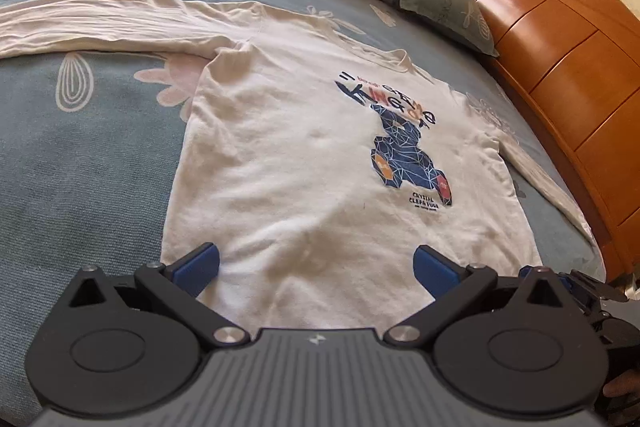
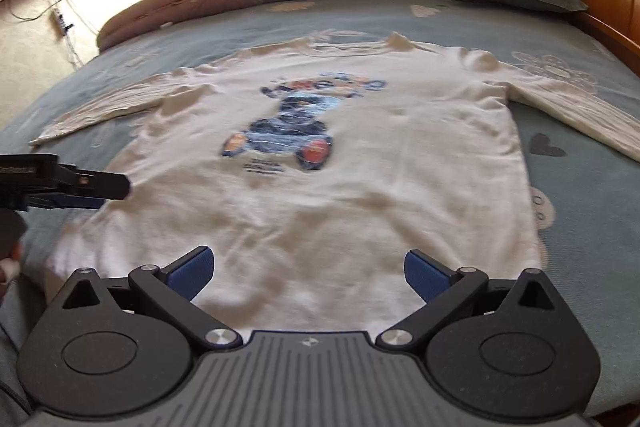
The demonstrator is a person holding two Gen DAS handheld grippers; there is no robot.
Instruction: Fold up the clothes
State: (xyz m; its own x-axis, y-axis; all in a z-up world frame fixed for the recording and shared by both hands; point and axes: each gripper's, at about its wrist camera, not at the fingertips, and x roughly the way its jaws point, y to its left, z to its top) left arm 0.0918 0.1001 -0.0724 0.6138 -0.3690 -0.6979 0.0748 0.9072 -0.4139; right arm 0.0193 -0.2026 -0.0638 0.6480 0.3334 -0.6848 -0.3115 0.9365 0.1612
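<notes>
Both the left gripper (image 1: pixel 316 269) and right gripper (image 2: pixel 309 273) hover spread apart over the hem of the flat white shirt (image 2: pixel 320 187), bare blue bedsheet (image 1: pixel 80 167) flanking it.

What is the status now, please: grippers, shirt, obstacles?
Left gripper open, right gripper open, both at the hem. White shirt flat on bed, unfolded, sleeves out. Nothing on it.
</notes>
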